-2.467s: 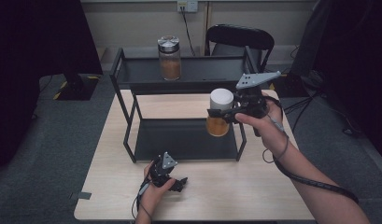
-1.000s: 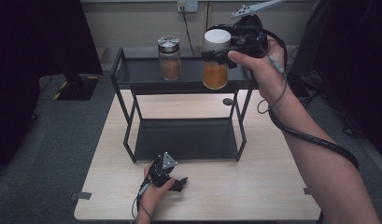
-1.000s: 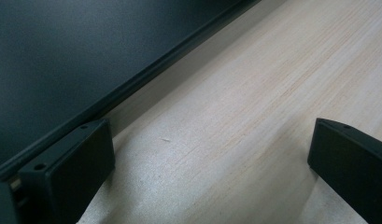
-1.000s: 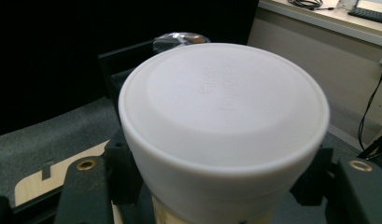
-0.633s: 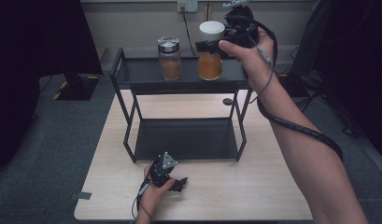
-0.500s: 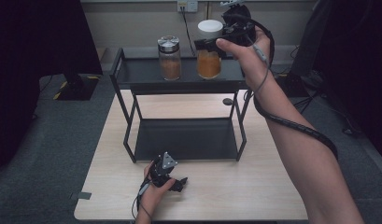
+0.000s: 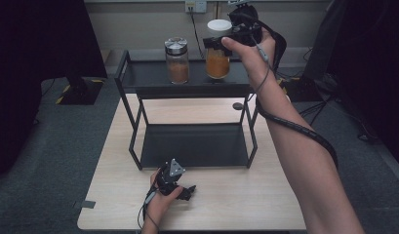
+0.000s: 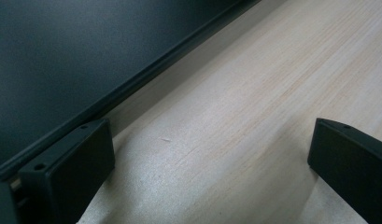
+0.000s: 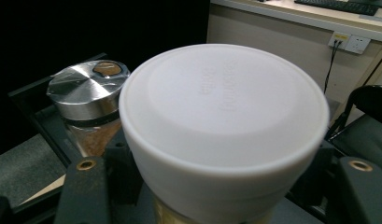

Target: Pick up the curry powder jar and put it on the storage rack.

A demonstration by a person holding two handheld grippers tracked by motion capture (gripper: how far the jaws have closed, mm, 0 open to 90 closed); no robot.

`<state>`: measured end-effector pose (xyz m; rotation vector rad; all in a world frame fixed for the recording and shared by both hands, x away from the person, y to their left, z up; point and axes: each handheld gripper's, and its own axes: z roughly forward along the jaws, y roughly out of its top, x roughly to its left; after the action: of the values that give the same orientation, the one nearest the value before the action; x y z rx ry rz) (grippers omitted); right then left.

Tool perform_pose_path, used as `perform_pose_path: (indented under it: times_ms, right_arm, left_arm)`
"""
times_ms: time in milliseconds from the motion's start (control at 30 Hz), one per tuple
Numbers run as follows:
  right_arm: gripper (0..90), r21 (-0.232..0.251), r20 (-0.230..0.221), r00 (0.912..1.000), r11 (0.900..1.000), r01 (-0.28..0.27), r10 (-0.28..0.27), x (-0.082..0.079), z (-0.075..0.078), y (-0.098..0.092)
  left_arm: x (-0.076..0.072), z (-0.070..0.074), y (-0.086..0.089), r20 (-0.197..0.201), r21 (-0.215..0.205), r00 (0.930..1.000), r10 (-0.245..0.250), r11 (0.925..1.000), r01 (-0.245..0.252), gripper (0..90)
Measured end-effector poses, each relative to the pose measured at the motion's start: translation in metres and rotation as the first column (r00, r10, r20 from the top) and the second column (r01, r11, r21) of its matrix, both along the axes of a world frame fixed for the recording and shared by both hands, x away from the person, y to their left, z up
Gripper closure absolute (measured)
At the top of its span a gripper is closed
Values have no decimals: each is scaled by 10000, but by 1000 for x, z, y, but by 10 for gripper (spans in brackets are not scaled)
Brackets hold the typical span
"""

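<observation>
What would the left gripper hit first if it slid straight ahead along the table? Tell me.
Probably the rack's black bottom shelf. The left gripper lies open on the wooden table, with bare wood between its jaws and the shelf edge running slantwise just ahead. Its left jaw would likely touch first, though depth is unclear.

An office: grey carpet, wall socket, black office chair behind the table
</observation>
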<state>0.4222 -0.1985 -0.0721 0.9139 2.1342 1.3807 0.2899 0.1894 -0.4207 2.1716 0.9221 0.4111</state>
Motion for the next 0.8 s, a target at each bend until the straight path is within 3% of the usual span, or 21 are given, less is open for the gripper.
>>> perform_pose_path:
  times_ms: [367, 667, 800]
  right_arm:
    - [341, -238, -34, 9988, 9985, 497, -498, -2, -7, 14]
    - [341, 129, -32, 9936, 9935, 1128, -1128, -8, -13, 22]
    - [341, 28, 76, 9916, 9917, 1288, -1289, -12, -13, 28]
  left_arm:
    - [0, 0, 0, -2, 0, 10000, 0, 10000, 0, 0]
    - [0, 0, 0, 0, -2, 10000, 4, 10000, -4, 0]
    - [0, 0, 0, 0, 0, 10000, 10, 10000, -10, 0]
